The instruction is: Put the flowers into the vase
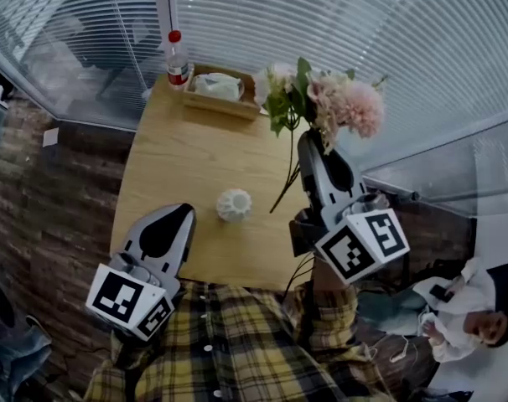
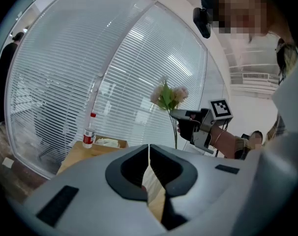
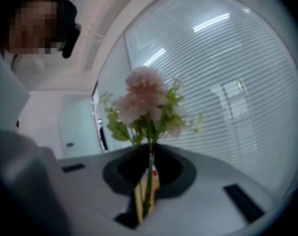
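Note:
My right gripper (image 1: pixel 308 139) is shut on the stems of a bunch of pink and white flowers (image 1: pixel 325 99) with green leaves, held high above the right side of the wooden table (image 1: pixel 170 166). The stems hang down below the jaws toward the table. In the right gripper view the flowers (image 3: pixel 146 104) rise upright out of the shut jaws of my right gripper (image 3: pixel 150 156). The small white ribbed vase (image 1: pixel 235 204) stands on the table near its front edge, left of the stems. My left gripper (image 1: pixel 187 211) hovers at the near left, shut with nothing in it; my left gripper (image 2: pixel 149 149) shows the same in its own view.
A wooden tray with a white cloth (image 1: pixel 219 89) and a clear bottle with a red cap (image 1: pixel 177 61) stand at the table's far edge. Blinds cover the glass walls behind. A seated person (image 1: pixel 468 308) is at the lower right. Brick floor lies to the left.

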Demonstrator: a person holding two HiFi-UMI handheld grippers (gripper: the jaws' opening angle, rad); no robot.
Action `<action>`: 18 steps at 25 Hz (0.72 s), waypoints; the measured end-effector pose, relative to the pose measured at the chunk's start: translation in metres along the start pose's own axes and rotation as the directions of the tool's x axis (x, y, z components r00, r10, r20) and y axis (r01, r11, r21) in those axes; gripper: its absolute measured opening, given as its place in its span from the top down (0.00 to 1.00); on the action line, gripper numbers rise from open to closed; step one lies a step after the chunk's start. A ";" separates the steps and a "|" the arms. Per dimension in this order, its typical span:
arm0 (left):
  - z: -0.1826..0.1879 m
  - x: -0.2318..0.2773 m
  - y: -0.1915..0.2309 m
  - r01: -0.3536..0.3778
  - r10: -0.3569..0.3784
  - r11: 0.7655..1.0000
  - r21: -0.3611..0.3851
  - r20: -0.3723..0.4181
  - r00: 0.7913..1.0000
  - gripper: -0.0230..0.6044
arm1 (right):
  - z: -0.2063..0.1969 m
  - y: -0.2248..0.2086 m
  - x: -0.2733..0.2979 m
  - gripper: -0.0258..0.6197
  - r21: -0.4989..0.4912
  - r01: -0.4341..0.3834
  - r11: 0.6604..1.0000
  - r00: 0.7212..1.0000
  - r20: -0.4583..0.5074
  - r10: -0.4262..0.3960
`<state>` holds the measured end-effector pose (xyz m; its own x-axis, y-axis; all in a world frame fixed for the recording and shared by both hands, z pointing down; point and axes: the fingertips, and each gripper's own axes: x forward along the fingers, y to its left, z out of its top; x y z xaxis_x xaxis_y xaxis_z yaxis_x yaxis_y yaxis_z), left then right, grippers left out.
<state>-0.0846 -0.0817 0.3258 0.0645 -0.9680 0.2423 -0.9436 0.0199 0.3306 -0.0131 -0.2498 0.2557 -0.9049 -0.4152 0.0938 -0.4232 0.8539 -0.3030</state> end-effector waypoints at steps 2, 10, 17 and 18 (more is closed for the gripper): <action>0.001 -0.001 0.002 -0.006 0.006 1.000 0.001 0.004 1.000 0.93 | 0.012 0.015 0.005 0.90 -0.018 -0.036 0.999 0.998 0.044 0.036; 0.004 -0.010 0.009 -0.029 0.030 1.000 -0.006 0.019 0.999 0.93 | 0.027 0.065 0.014 0.90 -0.079 -0.156 0.985 0.978 0.128 0.166; -0.002 -0.013 0.010 -0.038 0.038 0.999 -0.018 0.005 0.999 0.93 | -0.011 0.067 0.016 0.90 -0.074 -0.192 0.979 0.974 0.111 0.200; -0.003 -0.013 0.012 -0.040 0.040 0.999 -0.020 0.002 0.999 0.93 | -0.018 0.065 0.017 0.90 -0.070 -0.195 0.978 0.974 0.106 0.202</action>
<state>-0.0955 -0.0680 0.3292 0.0256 -0.9670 0.2533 -0.9386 0.0640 0.3391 -0.0566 -0.1952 0.2543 -0.9617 -0.2651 -0.0699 -0.2407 0.9384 -0.2482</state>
